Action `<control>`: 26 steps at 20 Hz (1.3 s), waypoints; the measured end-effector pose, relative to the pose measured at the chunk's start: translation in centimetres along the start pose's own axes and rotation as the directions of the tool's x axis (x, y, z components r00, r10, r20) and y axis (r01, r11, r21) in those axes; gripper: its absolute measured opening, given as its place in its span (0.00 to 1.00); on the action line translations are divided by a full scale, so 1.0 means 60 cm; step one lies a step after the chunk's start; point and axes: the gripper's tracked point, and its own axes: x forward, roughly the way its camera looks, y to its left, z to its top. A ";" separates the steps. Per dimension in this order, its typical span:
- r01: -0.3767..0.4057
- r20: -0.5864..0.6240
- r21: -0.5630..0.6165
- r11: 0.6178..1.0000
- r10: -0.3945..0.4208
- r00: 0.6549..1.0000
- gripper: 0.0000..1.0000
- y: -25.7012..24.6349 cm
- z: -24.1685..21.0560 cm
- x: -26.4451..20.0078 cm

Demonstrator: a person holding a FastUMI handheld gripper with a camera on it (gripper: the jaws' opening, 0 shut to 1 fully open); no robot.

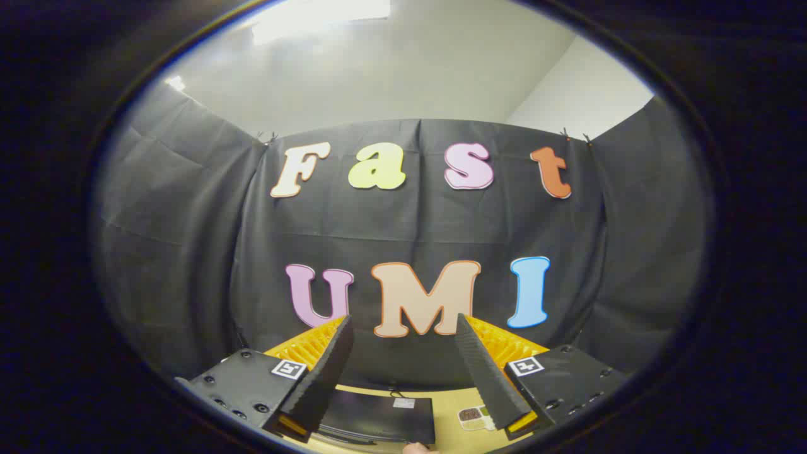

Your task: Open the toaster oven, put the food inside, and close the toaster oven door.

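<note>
well up above the toaster oven [384, 416], the gripper [403, 325] has its fingers spread apart with nothing between them. below the fingers lies the toaster oven's dark top on a tan table [451, 403], and a small food tray [474, 417] sits just beside the oven.

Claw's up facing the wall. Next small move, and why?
Probably tilt down and lower toward the black toaster oven. The claw is open, holds nothing and points at the cloth wall, with the oven and a small food tray on the table far below its fingers.
</note>
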 end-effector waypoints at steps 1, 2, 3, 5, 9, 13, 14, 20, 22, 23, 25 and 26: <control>-0.011 -0.001 0.001 1.000 0.011 1.000 1.00 0.014 0.003 0.005; -0.021 -0.003 0.005 1.000 0.021 1.000 1.00 0.023 0.000 0.008; -0.030 -0.006 0.008 1.000 0.030 1.000 1.00 0.032 -0.001 0.010; -0.040 -0.008 0.010 0.999 0.040 0.999 1.00 0.044 0.000 0.016; -0.059 -0.017 0.018 0.998 0.060 0.998 1.00 0.059 -0.011 0.024; -0.078 -0.032 0.013 0.997 0.078 0.996 1.00 0.075 -0.030 0.030; -0.087 -0.047 0.017 0.996 0.088 0.995 1.00 0.082 -0.046 0.031; -0.102 -0.255 0.052 0.993 0.112 0.960 1.00 0.111 -0.268 0.027; -0.098 -0.323 0.054 0.994 0.110 0.940 1.00 0.119 -0.351 0.024; -0.101 -0.348 0.046 0.994 0.111 0.931 1.00 0.124 -0.388 0.024; -0.114 -0.403 0.033 0.993 0.118 0.908 1.00 0.136 -0.458 0.016; -0.117 -0.428 0.036 0.992 0.121 0.896 1.00 0.142 -0.488 0.010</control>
